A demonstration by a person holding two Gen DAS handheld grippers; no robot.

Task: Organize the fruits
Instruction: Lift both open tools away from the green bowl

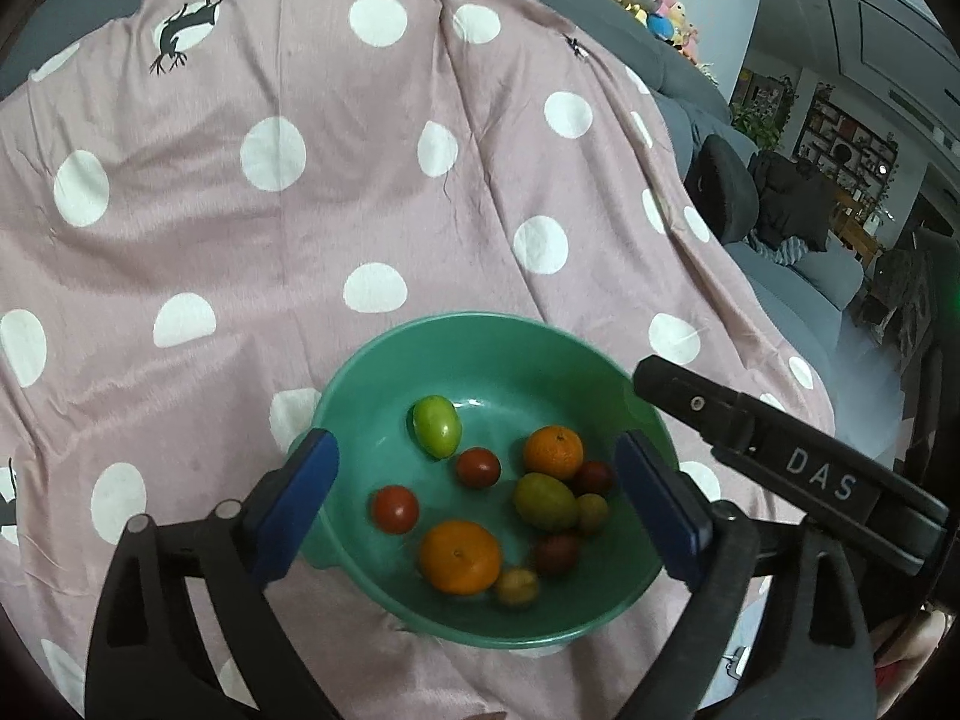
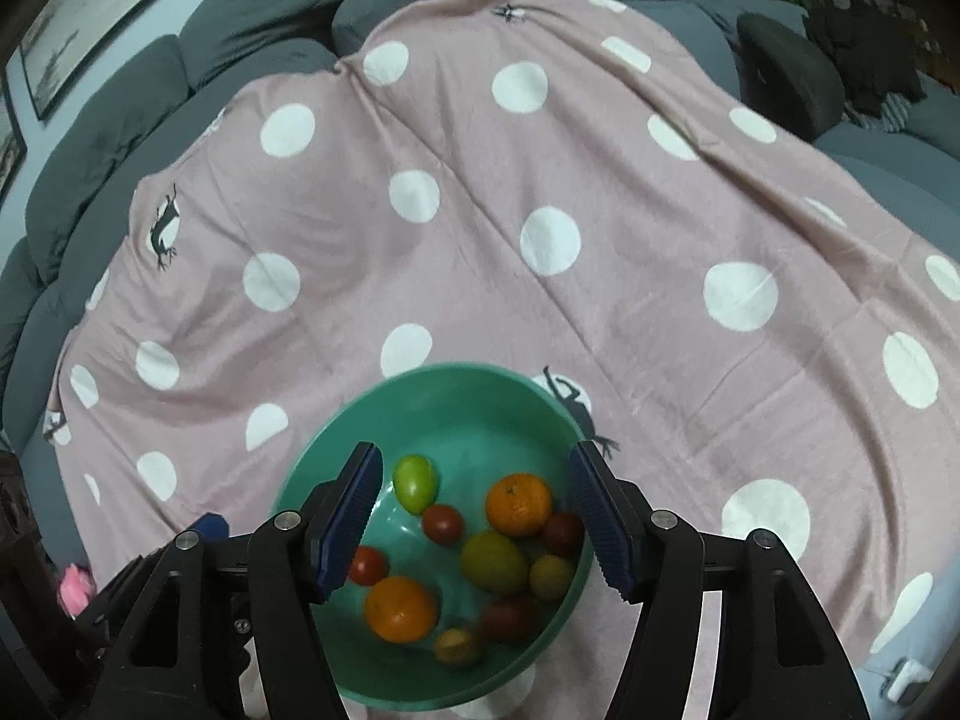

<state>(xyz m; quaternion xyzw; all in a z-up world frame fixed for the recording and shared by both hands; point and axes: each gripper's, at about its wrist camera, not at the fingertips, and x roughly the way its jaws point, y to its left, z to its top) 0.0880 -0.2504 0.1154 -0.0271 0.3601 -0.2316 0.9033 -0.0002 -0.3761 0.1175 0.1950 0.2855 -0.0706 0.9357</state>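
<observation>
We see a pink cloth (image 1: 300,252) with white dots spread over a grey sofa (image 2: 252,18), and a green bowl (image 1: 480,348) resting on it at about six o'clock in both wrist views.

Starting at the left, the left gripper (image 1: 477,498) hangs over the bowl with its jaws spread wide, the blue pads (image 1: 300,498) standing at nine and three o'clock of the bowl's near half. Nothing is pinched between them; the fruit lies loose below.

Inside the bowl, going left to right in the left wrist view: a red tomato (image 1: 395,509) sits at eight o'clock, a green fruit (image 1: 437,426) at eleven, a large orange (image 1: 460,557) at six, and a second red tomato (image 1: 478,467) near the centre. A small yellowish fruit (image 1: 516,587) lies just beside the large orange. Further right come a yellow-green oval fruit (image 1: 545,501), a smaller orange (image 1: 553,452) at two o'clock, and dark red fruits (image 1: 594,477) touching it near the right wall.

To the right, the right gripper (image 2: 477,528) also hovers above the bowl (image 2: 456,384), its jaws apart and empty. Its black body, lettered DAS, crosses the left wrist view at three o'clock.

Beyond the cloth at one o'clock, plush toys (image 1: 654,6) line the sofa back.
</observation>
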